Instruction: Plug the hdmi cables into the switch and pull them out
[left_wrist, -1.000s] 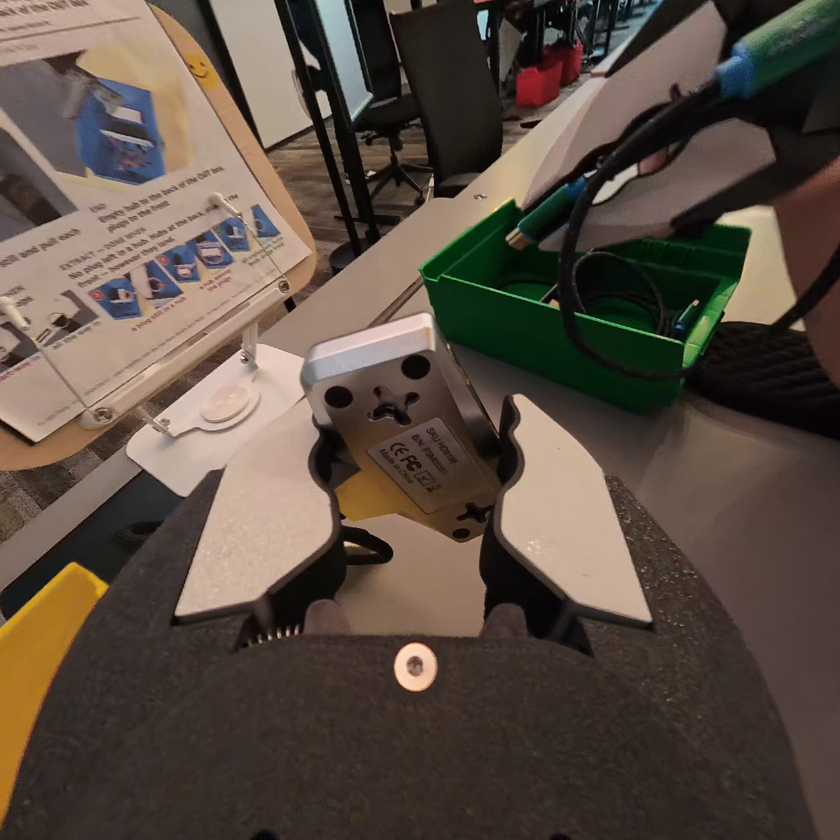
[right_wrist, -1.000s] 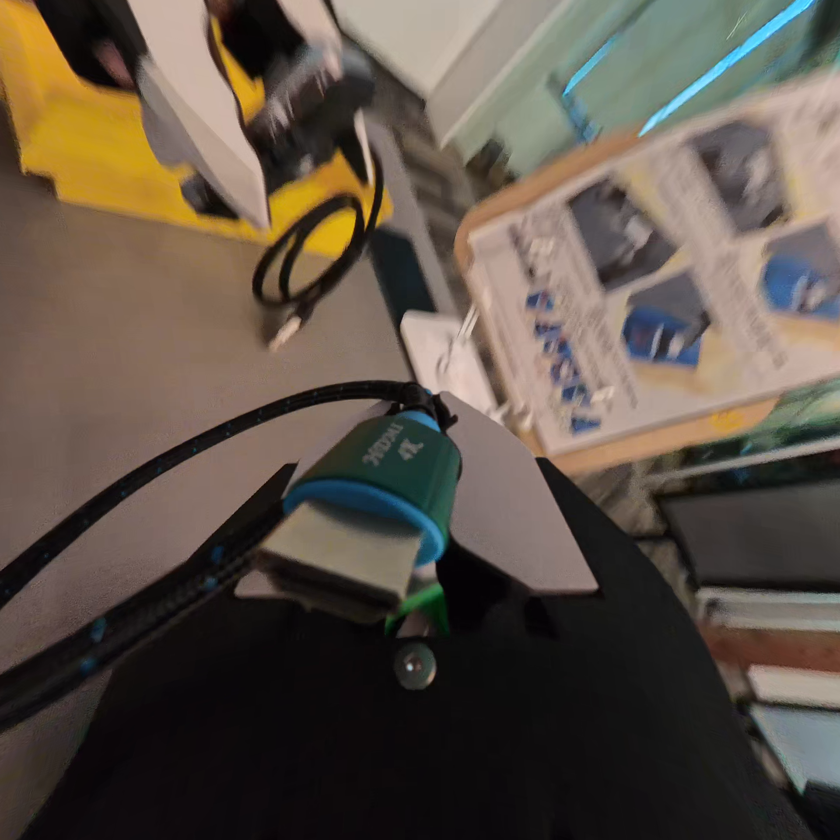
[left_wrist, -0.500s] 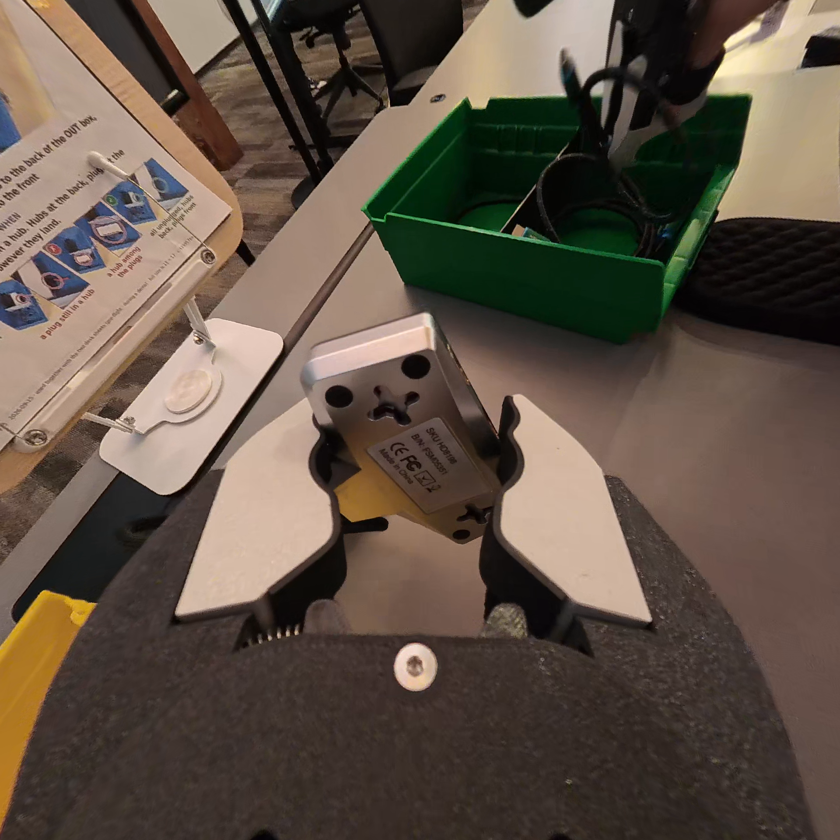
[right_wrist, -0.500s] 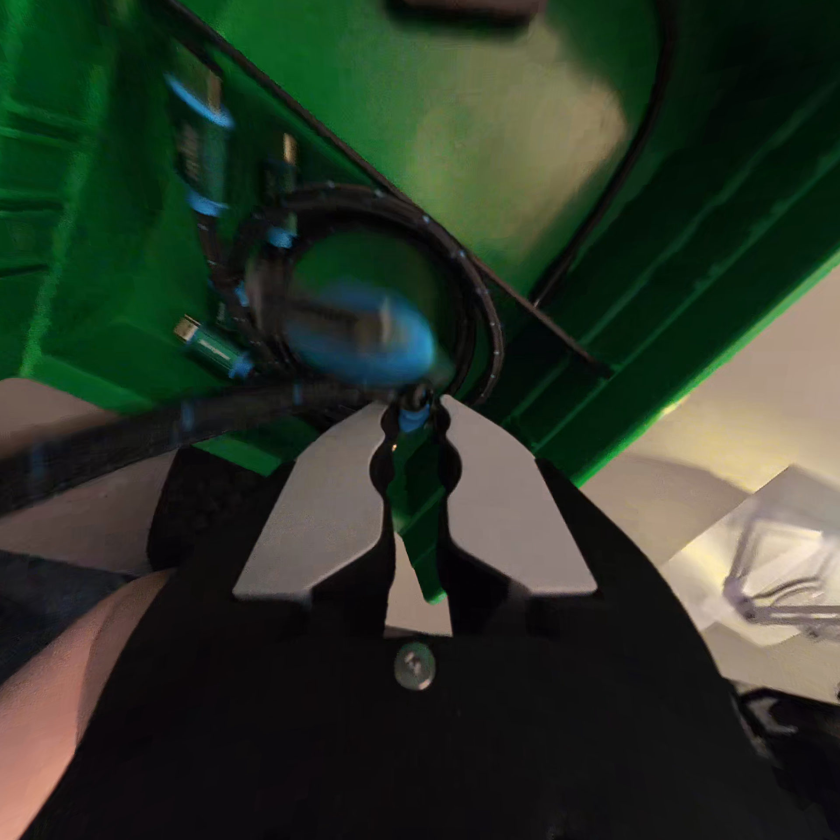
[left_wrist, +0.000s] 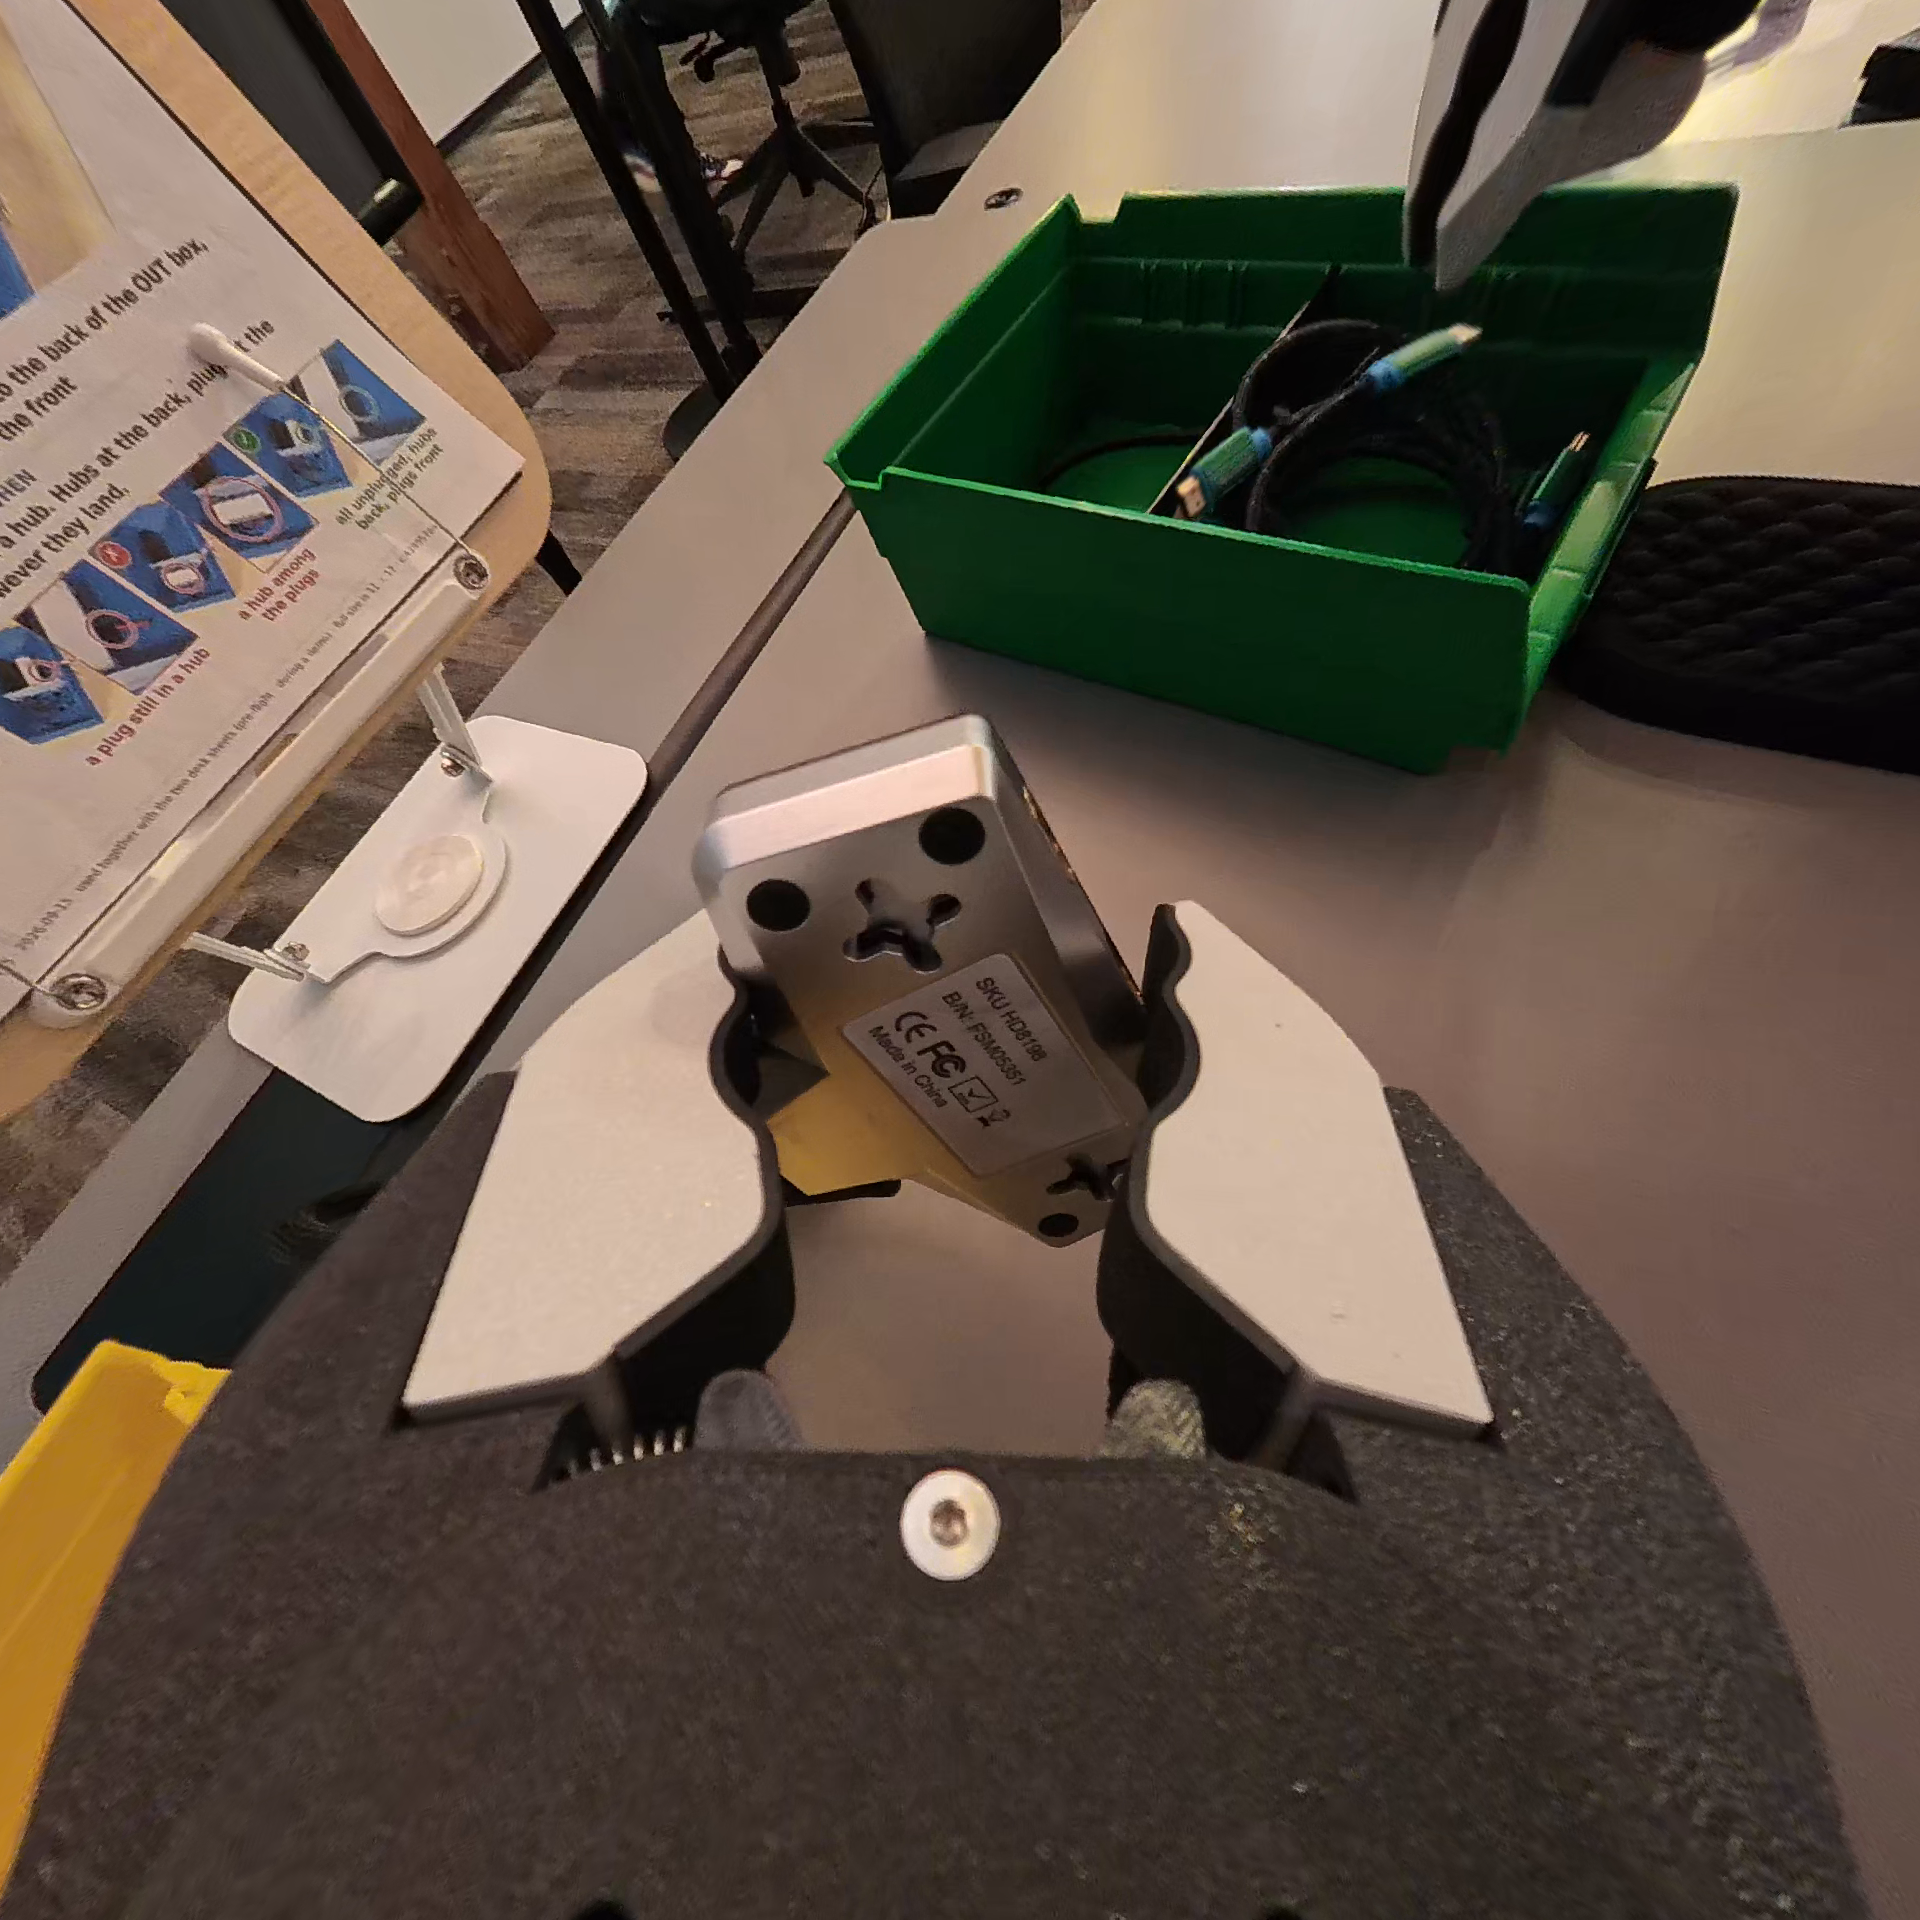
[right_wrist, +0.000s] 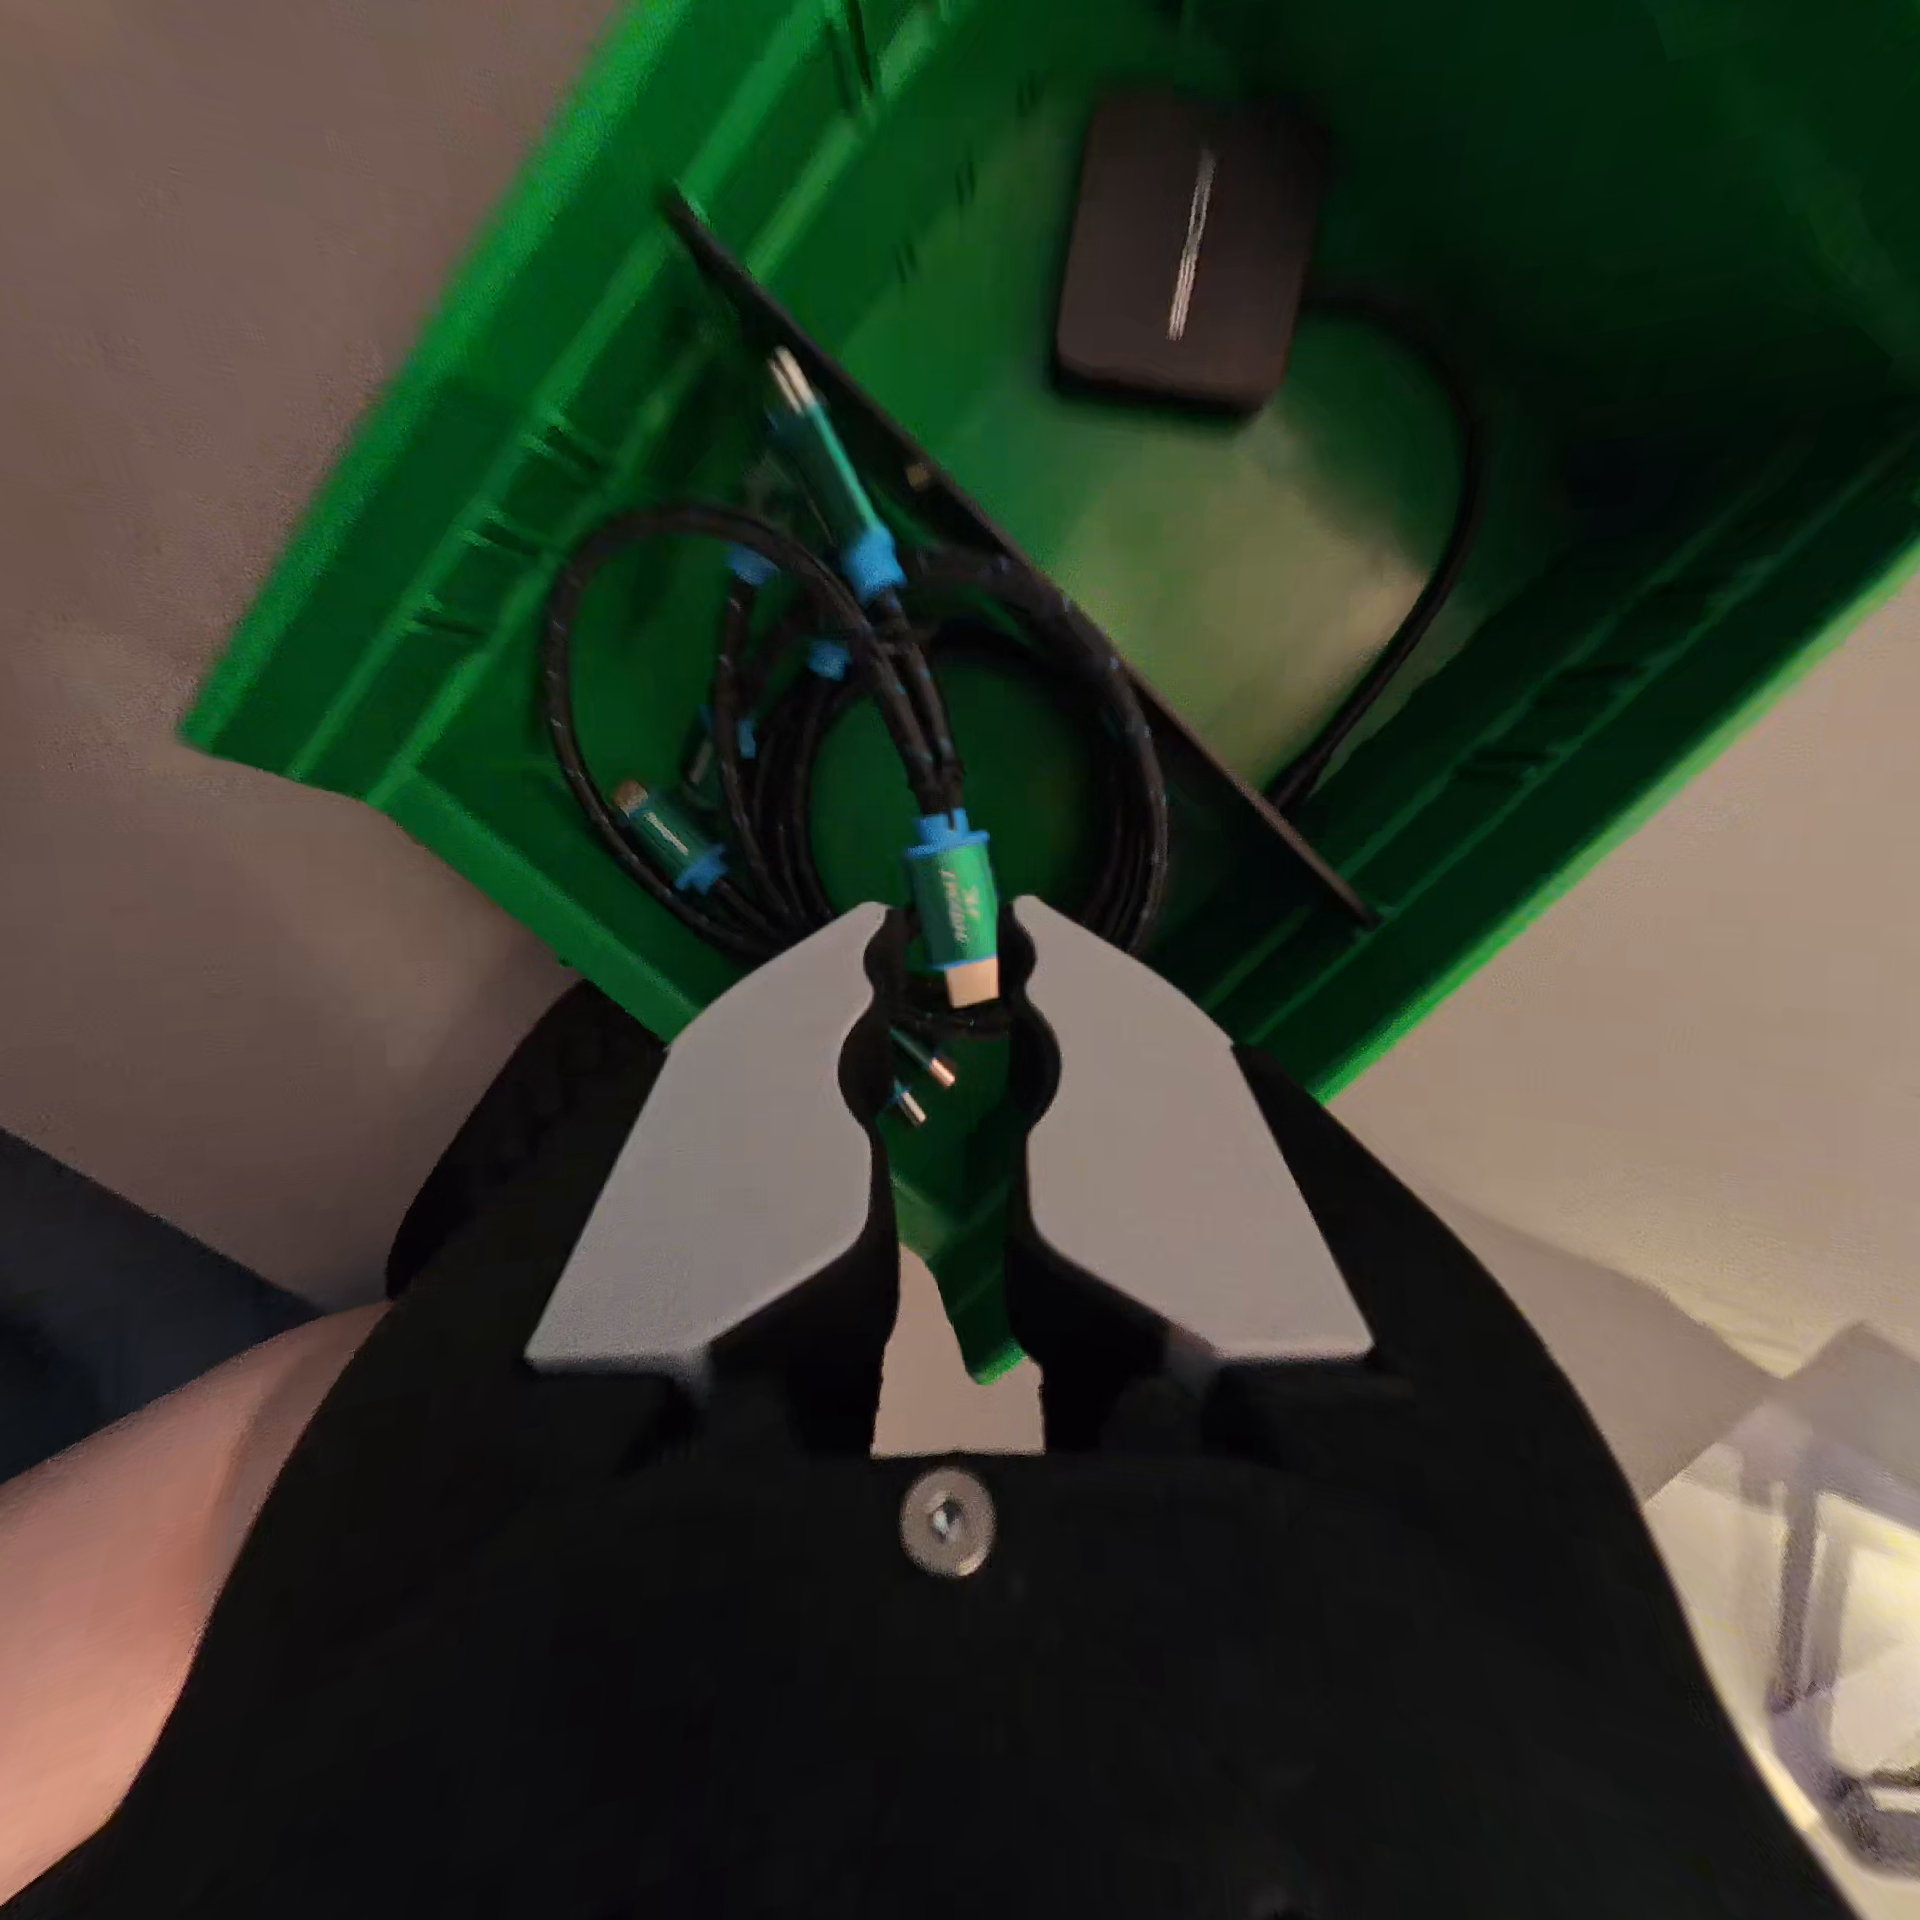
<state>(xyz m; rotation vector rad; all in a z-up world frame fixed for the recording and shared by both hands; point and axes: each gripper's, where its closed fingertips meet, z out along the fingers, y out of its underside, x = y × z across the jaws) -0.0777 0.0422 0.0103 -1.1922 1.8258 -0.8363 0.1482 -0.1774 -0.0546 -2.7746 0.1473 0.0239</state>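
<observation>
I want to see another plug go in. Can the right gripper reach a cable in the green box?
Probably yes: the right gripper hangs open above the open-topped green box, and nothing covers the cables.

My left wrist view is sharp and evenly lit by warm indoor light; the counter (left_wrist: 1455, 987) carries a soft sheen, and the green bin (left_wrist: 1195, 623) throws a short shadow toward me. Straight lines bow toward the edges from the wide lens. My right wrist view is dimmer and smeared by motion: the green bin (right_wrist: 468, 582) streaks along its rim, the cables (right_wrist: 914, 707) are soft, and a pale glow sits at lower right.
</observation>
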